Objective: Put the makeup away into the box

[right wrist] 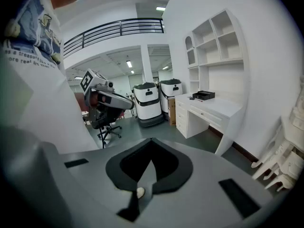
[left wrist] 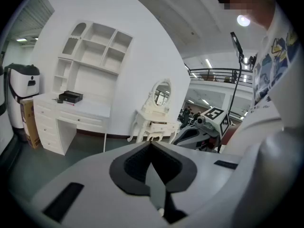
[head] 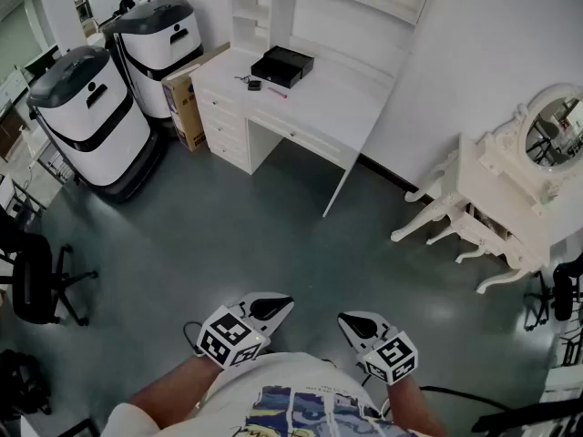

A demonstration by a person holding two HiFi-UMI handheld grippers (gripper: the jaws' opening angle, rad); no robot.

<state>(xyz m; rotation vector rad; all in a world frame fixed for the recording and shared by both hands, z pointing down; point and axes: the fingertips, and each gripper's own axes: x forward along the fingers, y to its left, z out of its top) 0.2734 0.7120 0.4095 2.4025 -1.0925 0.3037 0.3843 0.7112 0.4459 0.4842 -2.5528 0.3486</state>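
Observation:
A black box (head: 282,66) lies on the white desk (head: 328,107) across the room. Beside it are a small dark item (head: 254,86) and a thin red stick (head: 277,93). My left gripper (head: 282,305) and right gripper (head: 345,319) hang side by side in front of my body, above the grey floor and far from the desk. Both have their jaws together with nothing between them. In the left gripper view the left gripper (left wrist: 151,142) points toward the desk, where the box (left wrist: 70,97) shows small. The right gripper view shows the right gripper (right wrist: 151,139) and the box (right wrist: 204,95) at the right.
Two large white-and-black bins (head: 86,116) (head: 164,39) and a cardboard box (head: 187,98) stand left of the desk. A white vanity table with an oval mirror (head: 515,189) stands at the right wall. A black office chair (head: 36,280) is at the left edge.

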